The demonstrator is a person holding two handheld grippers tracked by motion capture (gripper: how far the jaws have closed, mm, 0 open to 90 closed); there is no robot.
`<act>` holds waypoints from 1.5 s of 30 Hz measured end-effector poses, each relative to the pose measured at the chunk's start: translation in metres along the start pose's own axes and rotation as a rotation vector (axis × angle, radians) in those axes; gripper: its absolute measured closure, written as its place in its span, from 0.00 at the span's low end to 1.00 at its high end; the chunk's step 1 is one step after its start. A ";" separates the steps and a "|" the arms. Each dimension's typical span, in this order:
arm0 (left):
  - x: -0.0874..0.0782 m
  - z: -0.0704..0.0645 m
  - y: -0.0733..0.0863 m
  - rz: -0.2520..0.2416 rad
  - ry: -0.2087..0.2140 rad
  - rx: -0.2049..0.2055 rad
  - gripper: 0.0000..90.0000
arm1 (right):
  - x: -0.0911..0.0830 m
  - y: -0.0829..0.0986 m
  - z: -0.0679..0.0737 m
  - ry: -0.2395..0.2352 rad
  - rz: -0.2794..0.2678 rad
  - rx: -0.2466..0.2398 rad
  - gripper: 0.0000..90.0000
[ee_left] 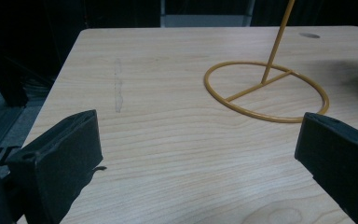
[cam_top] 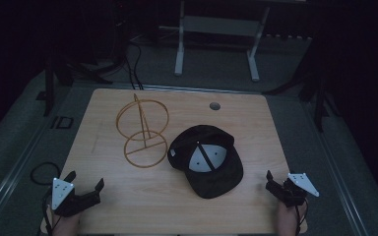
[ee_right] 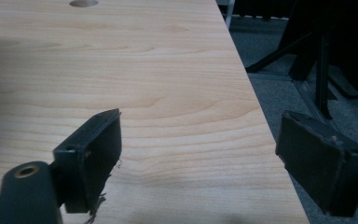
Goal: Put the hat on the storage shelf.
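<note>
A yellow wire stand (cam_top: 143, 120) with a round base ring, a slanted rod and an upper ring stands left of centre on the wooden table (cam_top: 128, 206). Its base ring (ee_left: 256, 87) lies ahead of my left gripper (ee_left: 198, 126). A black cap (cam_top: 216, 172) lies upside down to the right of the stand, with its pale lining showing. My left gripper (cam_top: 85, 180) rests at the front left corner, open and empty. My right gripper (cam_top: 277, 183) sits at the front right edge; the right gripper (ee_right: 200, 121) is open with bare wood between its jaws.
A round cable hole (cam_top: 214, 105) sits near the table's far edge. Beyond the table stand a white frame (cam_top: 216, 29), floor cables (cam_top: 133, 64) and dark stand legs (cam_top: 320, 93). The table's right edge (ee_right: 261, 116) drops to grey floor.
</note>
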State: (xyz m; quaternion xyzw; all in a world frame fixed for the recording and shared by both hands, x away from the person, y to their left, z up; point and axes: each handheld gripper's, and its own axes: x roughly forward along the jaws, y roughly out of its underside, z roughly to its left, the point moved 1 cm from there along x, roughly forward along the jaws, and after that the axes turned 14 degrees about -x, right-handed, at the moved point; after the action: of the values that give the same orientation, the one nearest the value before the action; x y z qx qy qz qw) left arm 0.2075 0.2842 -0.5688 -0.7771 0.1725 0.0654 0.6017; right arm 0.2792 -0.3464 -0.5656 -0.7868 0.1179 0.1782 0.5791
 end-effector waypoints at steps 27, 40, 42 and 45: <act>-0.001 -0.006 0.001 0.008 0.050 -0.014 0.01 | -0.013 -0.057 -0.005 -0.293 -0.023 0.026 0.13; 0.001 -0.015 0.002 0.096 0.120 -0.073 0.01 | -0.013 -0.122 0.023 -0.438 -0.096 -0.173 0.15; 0.002 -0.015 0.002 0.113 0.117 -0.080 0.01 | -0.009 -0.129 0.029 -0.453 -0.096 -0.201 0.17; 0.002 -0.016 0.002 0.121 0.111 -0.073 0.01 | -0.004 -0.135 0.035 -0.460 -0.093 -0.242 0.22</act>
State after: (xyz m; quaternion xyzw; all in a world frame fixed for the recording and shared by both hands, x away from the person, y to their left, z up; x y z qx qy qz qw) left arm 0.2067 0.2678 -0.5672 -0.7892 0.2495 0.0648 0.5574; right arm 0.3231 -0.2722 -0.4557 -0.7938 -0.0756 0.3384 0.4997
